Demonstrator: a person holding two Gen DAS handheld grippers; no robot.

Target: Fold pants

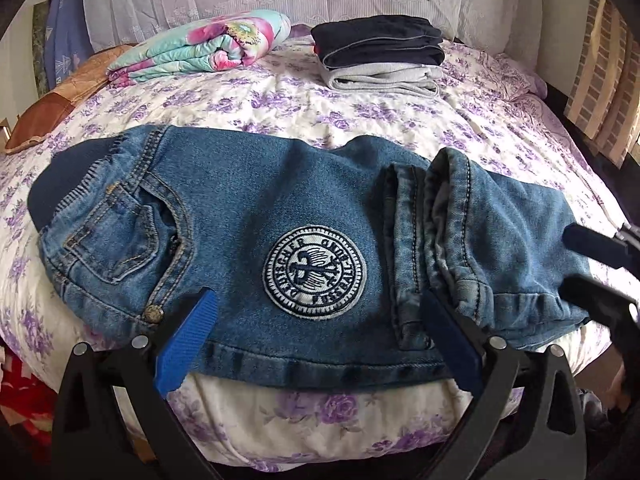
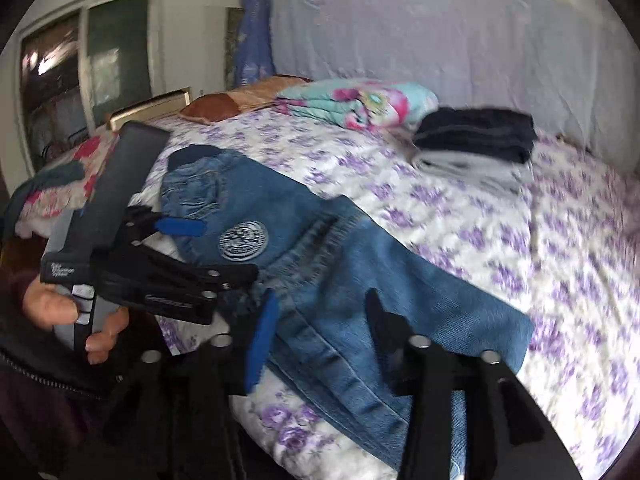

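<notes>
While the jeans lie folded along the near edge of the bed, the left gripper and right gripper both stand with jaws apart above the denim, gripping nothing.

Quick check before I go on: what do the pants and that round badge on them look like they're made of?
Pants: blue denim, washed and faded, judging by the twill weave, paler worn patches, contrast topstitching and a metal rivet at the pocket. The dark band at the waist looks like a softer knit, though I can't be sure.
Round badge: seemingly an embroidered cloth patch, dark thread on a pale ground, stitched edge.
</notes>
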